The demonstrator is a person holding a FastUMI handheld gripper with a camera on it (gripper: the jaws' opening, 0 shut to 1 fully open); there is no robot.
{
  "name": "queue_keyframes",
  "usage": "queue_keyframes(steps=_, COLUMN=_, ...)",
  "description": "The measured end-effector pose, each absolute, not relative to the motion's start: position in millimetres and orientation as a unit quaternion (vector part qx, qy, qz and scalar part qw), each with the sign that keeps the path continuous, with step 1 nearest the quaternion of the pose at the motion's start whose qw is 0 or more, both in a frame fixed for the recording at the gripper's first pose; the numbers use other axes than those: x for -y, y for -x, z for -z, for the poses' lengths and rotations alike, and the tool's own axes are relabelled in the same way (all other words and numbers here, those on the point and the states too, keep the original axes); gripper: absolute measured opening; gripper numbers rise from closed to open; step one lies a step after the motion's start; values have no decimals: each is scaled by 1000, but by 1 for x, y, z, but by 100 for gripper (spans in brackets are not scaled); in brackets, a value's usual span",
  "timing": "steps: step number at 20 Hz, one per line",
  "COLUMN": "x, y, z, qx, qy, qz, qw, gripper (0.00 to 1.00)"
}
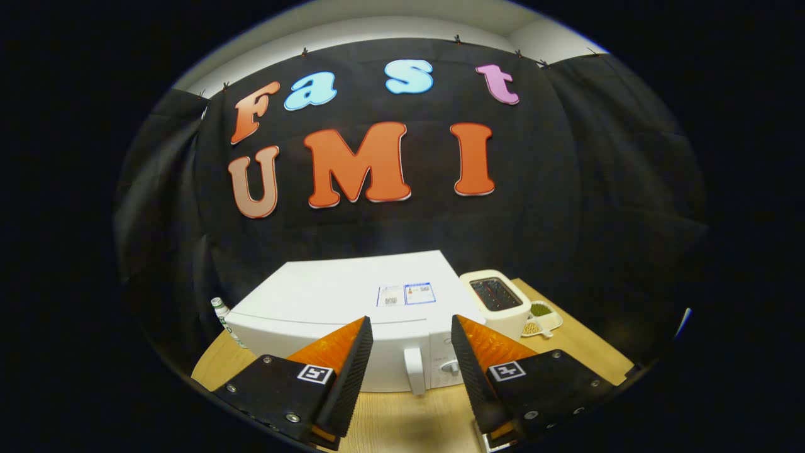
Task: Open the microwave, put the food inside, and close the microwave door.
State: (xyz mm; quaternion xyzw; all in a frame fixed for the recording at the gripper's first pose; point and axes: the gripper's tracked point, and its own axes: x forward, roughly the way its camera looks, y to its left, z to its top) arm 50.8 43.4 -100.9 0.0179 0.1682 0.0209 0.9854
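The wooden table (pixel 402 421) fills the lower middle of the frame, and on it the white microwave (pixel 339 308) sits just left of centre, door closed, with a white toaster (pixel 497 299) touching or just beside its right side. A small dish of food (pixel 542 319) lies right of the toaster. Our gripper (pixel 412 352) hangs wide open and empty, the door handle (pixel 414 371) between its fingers but further ahead. We judge opening comes first: we should come in level, bracket the handle squarely, close firmly, then pull along the door's arc.
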Motion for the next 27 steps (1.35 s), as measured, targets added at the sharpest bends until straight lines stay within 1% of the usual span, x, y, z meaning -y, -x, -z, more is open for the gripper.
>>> queue_keyframes(steps=1, x=-37, y=-50, z=79, qx=-152, qy=-14, qz=-20, qw=988, gripper=78)
queue_keyframes(steps=4, x=-24, y=-48, z=14, qx=-107, qy=-11, qz=-24, qw=994, gripper=90)
queue_keyframes(steps=6, x=-16, y=-47, z=-31, qx=-77, qy=-10, qz=-24, qw=997, gripper=96)
queue_keyframes(steps=12, x=4, y=-37, z=-144, qx=-8, qy=60, qz=-14, qw=998, gripper=97)
queue_keyframes(steps=13, x=0, y=-30, z=-149, qx=2, qy=72, qz=-13, qw=997, gripper=97)
queue_keyframes(steps=16, x=6, y=-17, z=-195, qx=40, qy=91, qz=-9, qw=995, gripper=97)
queue_keyframes(steps=22, x=-3, y=-4, z=-251, qx=103, qy=90, qz=-36, qw=990, gripper=98)
queue_keyframes(steps=27, x=0, y=0, z=-273, qx=134, qy=74, qz=-44, qw=987, gripper=99)
